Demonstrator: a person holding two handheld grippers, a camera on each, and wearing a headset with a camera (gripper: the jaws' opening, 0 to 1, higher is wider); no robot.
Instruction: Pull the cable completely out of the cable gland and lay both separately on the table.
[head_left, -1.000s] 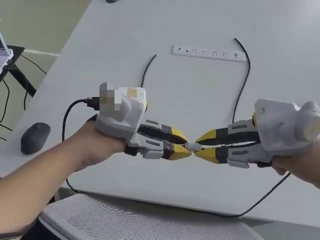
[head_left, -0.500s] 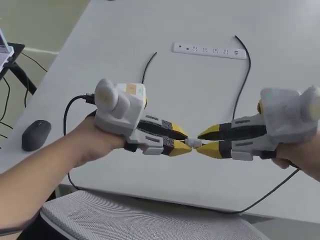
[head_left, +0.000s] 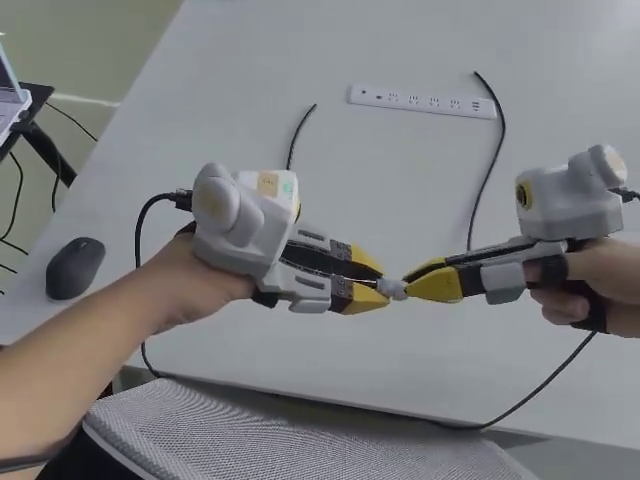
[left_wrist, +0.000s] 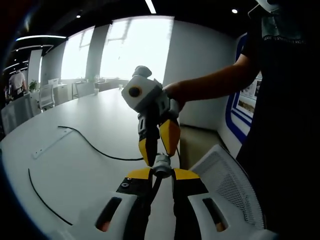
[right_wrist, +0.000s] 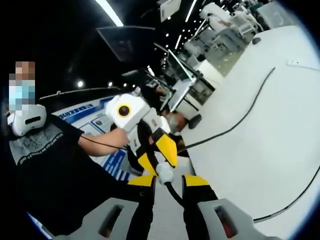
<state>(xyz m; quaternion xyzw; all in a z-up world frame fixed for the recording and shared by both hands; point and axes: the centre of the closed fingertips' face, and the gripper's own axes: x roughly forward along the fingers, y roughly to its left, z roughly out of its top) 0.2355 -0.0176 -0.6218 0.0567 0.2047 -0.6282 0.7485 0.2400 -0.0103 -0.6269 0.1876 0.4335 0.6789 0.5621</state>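
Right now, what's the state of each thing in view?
cable gland, held in the air between both gripper tips, cable in it
cable, not pulled out yet, runs from the cable gland into the right gripper's jaws
left gripper, shut on the cable gland
right gripper, shut on the cable
power strip, flat on the table, no plugs seen in it

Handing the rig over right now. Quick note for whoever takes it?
Left gripper: shut, apparently on the cable.
Right gripper: shut, apparently on the gland.
Both are tip to tip in the air over the table.
Done: nothing. Cable not yet out of the gland.
Left: pull it fully out, then lay each separately on the table.
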